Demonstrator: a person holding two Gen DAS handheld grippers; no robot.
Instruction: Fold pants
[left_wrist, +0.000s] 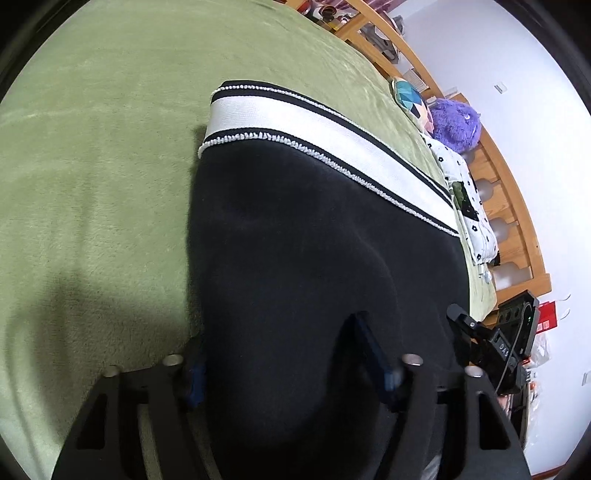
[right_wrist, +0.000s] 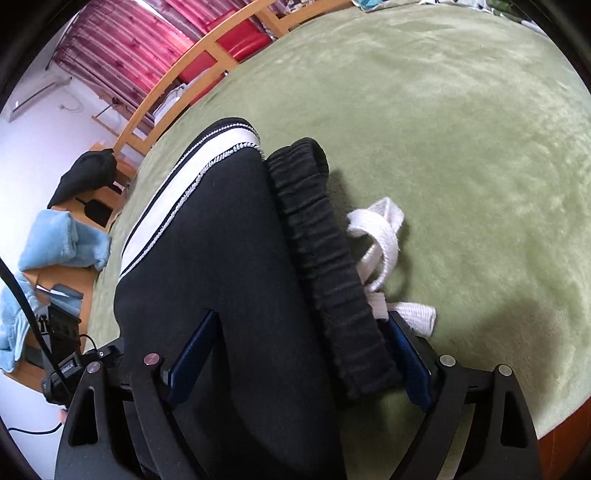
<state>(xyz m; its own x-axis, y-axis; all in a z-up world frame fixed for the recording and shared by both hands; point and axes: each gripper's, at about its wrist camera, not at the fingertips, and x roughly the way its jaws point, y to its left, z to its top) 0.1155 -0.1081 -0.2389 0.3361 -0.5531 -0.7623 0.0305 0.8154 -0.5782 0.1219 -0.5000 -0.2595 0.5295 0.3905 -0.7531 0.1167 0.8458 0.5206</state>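
Black pants (left_wrist: 295, 240) lie folded on the green bed (left_wrist: 92, 166) near its railed edge, left gripper (left_wrist: 273, 354) and right gripper (right_wrist: 303, 332) jaws apart astride the cloth, white drawstring (right_wrist: 376, 229) beside the waistband (right_wrist: 321, 243).

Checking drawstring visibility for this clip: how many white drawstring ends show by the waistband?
2: one drawstring end lies looped on the green blanket, the other drawstring end beside the right claw. More may hide under the waistband.

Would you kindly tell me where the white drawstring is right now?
In the right wrist view, the white drawstring lies on the green blanket, just right of the pants' black elastic waistband.
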